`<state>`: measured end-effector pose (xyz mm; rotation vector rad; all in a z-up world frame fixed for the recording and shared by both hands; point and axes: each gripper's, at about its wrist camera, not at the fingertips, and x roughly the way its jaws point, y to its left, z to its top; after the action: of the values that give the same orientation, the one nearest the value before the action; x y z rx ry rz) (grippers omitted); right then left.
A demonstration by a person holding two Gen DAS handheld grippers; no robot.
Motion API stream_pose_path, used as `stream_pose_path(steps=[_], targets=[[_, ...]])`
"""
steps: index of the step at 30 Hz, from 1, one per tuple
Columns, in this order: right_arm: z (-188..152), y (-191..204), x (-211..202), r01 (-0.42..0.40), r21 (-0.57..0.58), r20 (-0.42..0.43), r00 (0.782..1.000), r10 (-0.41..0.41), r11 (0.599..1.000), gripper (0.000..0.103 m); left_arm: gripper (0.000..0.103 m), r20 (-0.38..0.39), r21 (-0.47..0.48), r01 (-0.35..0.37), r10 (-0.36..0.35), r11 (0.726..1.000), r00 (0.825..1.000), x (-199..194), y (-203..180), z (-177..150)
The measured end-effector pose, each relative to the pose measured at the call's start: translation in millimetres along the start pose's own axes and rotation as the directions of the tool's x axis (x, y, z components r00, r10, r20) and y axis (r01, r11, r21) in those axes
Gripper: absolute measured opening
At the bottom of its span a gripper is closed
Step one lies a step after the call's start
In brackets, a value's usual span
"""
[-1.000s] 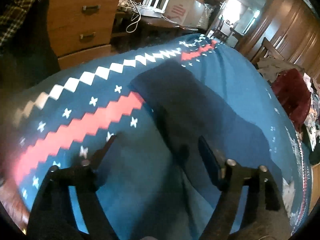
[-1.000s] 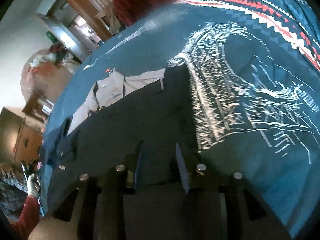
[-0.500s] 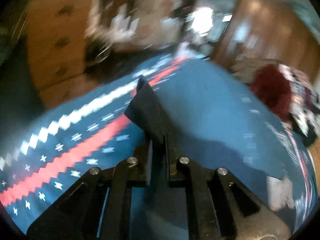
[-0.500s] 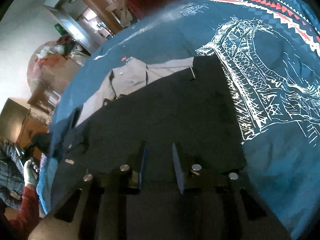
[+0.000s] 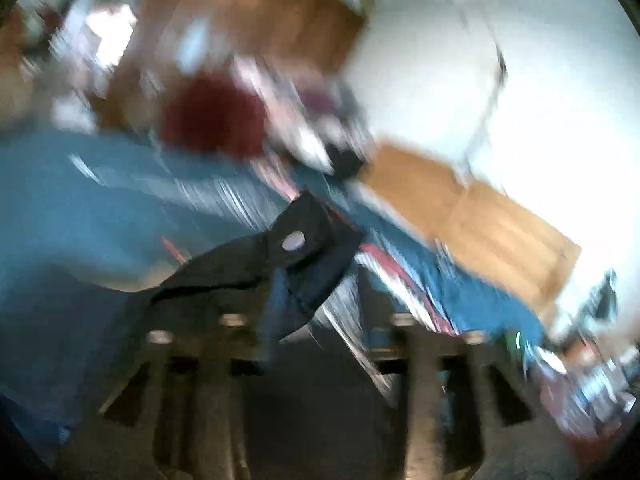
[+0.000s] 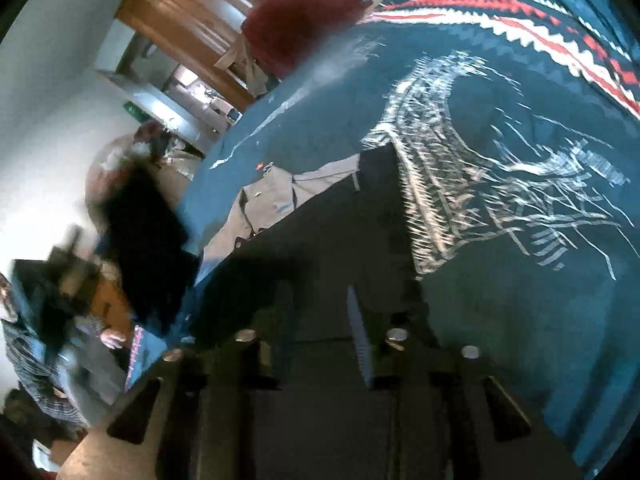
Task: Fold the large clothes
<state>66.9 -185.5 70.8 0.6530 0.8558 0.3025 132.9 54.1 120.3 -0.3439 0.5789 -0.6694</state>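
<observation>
Left gripper [image 5: 316, 320]: view blurred; fingers look spread, a flap of the dark garment [image 5: 308, 256] with a pale snap draped between them; cannot tell if gripped. Right gripper [image 6: 320, 340]: fingers a little apart, low over the garment [image 6: 320, 240], which lies flat on the blue blanket [image 6: 520, 320]. Beyond, at the blanket's far edge, a red heap [image 6: 296, 28].
</observation>
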Motion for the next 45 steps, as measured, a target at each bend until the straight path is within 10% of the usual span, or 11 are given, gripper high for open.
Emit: stream_pose_path(steps=[8, 14, 20, 23, 25, 38, 39, 41, 42, 43, 45], targets=[[13.2, -25.8, 25.9, -0.037, 0.012, -0.077, 0.996, 0.038, 0.999, 0.04, 0.05, -0.043, -0.044, -0.196, 0.194, 0.98, 0.98, -59.9, 62.1, -46.9], [27.8, -5.3, 88.4, 0.024, -0.062, -0.168, 0.985, -0.034, 0.998, 0.04, 0.052, -0.031, -0.277, -0.44, 0.45, 0.854, 0.892, -134.4, 158.6, -88.7], [32.8, 9.5, 151.4, 0.161, -0.155, -0.251, 0.948, -0.197, 0.975, 0.039, 0.053, -0.069, -0.43, -0.457, 0.476, 0.779, 0.877, -145.1, 193.5, -135.6], [35.6, 4.2, 163.2, 0.147, -0.092, -0.249, 0.954, -0.166, 0.985, 0.037, 0.053, -0.055, -0.445, -0.449, 0.477, 0.775, 0.877, -146.1, 193.3, -133.0], [38.2, 5.4, 161.8, 0.105, -0.068, -0.235, 0.965, -0.118, 0.992, 0.006, 0.054, -0.054, -0.442, -0.448, 0.476, 0.777, 0.878, -144.1, 190.3, -133.1], [46.7, -16.8, 137.7, 0.051, -0.031, -0.188, 0.981, -0.056, 0.998, 0.007, 0.063, -0.08, -0.049, -0.557, 0.552, 0.829, 0.83, -104.2, 153.1, -74.3], [46.7, -17.3, 141.0, 0.051, -0.023, -0.187, 0.981, -0.055, 0.998, 0.008, 0.063, -0.127, -0.009, -0.581, 0.575, 0.814, 0.808, -88.6, 159.6, -75.1], [45.1, -21.9, 143.2, 0.053, -0.011, -0.202, 0.978, -0.054, 0.999, 0.01, 0.062, -0.26, 0.104, -0.72, 0.718, 0.686, 0.646, -57.6, 196.3, -88.5], [43.2, -24.2, 139.8, 0.053, -0.017, -0.213, 0.976, -0.055, 0.998, 0.01, 0.062, -0.299, 0.058, -0.727, 0.706, 0.685, 0.642, -62.3, 213.3, -93.4], [40.3, -25.4, 135.7, 0.053, -0.033, -0.224, 0.973, -0.059, 0.998, 0.012, 0.062, -0.304, -0.093, -0.697, 0.647, 0.711, 0.7, -81.4, 235.3, -94.0], [34.0, -24.5, 132.5, 0.055, -0.066, -0.247, 0.966, -0.07, 0.996, 0.013, 0.06, -0.27, -0.155, -0.721, 0.673, 0.676, 0.689, -105.6, 243.8, -89.4]])
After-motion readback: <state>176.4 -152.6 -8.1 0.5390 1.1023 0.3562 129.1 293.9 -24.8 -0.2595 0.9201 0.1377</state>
